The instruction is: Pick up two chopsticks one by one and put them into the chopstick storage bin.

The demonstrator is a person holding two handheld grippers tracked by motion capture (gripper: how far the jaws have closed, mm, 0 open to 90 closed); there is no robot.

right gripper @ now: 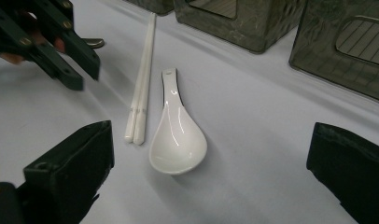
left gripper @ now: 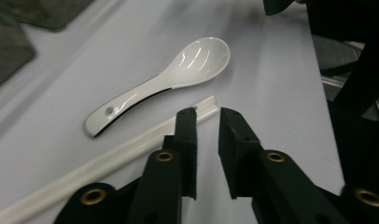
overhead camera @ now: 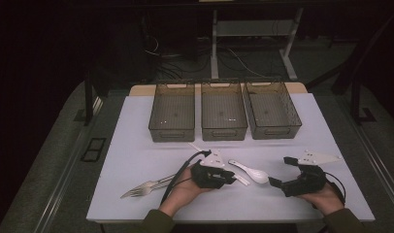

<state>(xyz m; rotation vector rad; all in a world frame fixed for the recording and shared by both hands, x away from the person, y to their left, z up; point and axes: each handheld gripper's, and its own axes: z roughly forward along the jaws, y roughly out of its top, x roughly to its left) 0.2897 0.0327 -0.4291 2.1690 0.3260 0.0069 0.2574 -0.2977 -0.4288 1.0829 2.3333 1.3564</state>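
Nearest the person, the left gripper (overhead camera: 232, 176) hovers low over the white table (overhead camera: 137, 145), jaws a narrow gap apart and holding nothing, just beside the tips of the white chopsticks (left gripper: 131, 144). The right gripper (overhead camera: 277, 170) has its jaws spread wide, empty. Between them lies a white spoon (right gripper: 176, 135), alongside the chopsticks. A fork (overhead camera: 146, 187) lies left. Beyond stand three grey bins (overhead camera: 224, 114)
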